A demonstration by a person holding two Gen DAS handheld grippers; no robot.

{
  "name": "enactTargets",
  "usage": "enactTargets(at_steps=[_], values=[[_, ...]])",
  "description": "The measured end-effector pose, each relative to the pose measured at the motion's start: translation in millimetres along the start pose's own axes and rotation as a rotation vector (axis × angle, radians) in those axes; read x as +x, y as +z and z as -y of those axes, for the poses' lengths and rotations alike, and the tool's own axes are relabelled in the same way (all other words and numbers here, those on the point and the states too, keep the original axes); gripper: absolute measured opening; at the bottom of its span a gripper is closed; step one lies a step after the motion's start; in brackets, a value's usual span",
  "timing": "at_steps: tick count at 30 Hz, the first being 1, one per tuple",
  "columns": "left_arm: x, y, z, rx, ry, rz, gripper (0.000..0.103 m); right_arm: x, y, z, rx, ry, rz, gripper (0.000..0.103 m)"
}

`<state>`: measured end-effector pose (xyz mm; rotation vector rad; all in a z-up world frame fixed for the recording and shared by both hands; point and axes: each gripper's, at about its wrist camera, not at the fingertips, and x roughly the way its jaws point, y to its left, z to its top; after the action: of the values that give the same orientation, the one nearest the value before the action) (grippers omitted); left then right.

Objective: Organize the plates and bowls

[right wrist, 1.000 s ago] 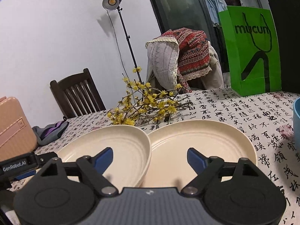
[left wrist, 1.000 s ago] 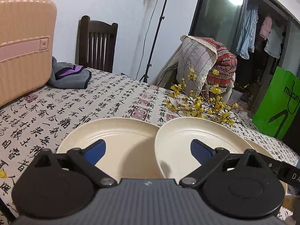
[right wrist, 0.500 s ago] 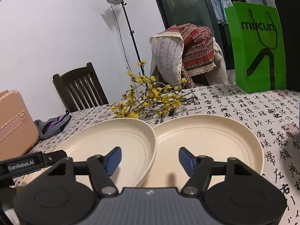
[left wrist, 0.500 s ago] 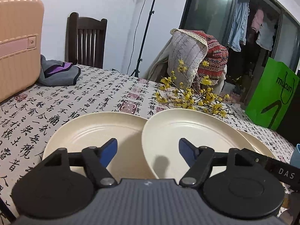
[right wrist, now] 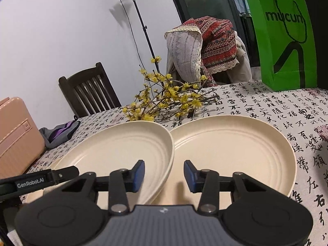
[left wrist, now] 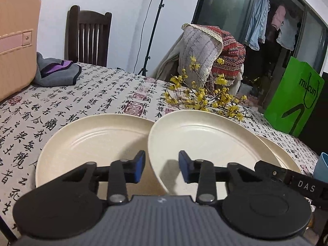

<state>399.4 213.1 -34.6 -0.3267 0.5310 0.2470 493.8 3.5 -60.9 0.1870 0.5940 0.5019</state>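
Three cream plates sit on the worktop (left wrist: 86,94), which is covered by a cloth printed with black characters. In the left wrist view, the left plate (left wrist: 92,143) lies flat, and the middle plate (left wrist: 205,141) overlaps its right edge and sits tilted, its left rim raised. A third plate (left wrist: 280,153) shows only as a sliver behind the middle one on the right.

The left hand-held gripper (left wrist: 162,169) straddles the raised left rim of the middle plate: one blue pad is over the left plate, the other over the middle plate's inner surface. Its jaws have just been closing with that rim between them, but a gap shows on both sides of the rim, so the pads are not yet pressing on it.

In the right wrist view, the middle plate (right wrist: 123,149) overlaps the right plate (right wrist: 235,149). The right hand-held gripper (right wrist: 164,176) straddles the middle plate's right rim, one pad on each side. Its jaws have also just been closing around the rim, and they stand apart from it.

Behind the plates lies a bunch of yellow flowering branches (right wrist: 168,100). A green paper bag (right wrist: 285,41) stands at the far right, a pink suitcase (left wrist: 16,41) at the left.
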Motion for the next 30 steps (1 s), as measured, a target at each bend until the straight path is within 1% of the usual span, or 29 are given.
enactTargets(at_steps=[5,11,17,30], values=[[1.0,0.5,-0.5,0.002,-0.005,-0.005,0.029,1.3,0.3,1.6,0.009,0.011,-0.009,0.027],[1.3,0.7,-0.9,0.002,-0.008,-0.005,0.029,0.8,-0.5,1.8,0.017,0.029,-0.011,0.019],[1.5,0.6,-0.7,0.005,-0.009,-0.004,0.029,0.5,-0.3,3.0,0.021,0.026,-0.006,0.017],[-0.9,0.1,1.5,0.012,-0.011,0.002,0.028,-3.4,-1.1,-0.2,0.009,0.015,0.008,0.017]])
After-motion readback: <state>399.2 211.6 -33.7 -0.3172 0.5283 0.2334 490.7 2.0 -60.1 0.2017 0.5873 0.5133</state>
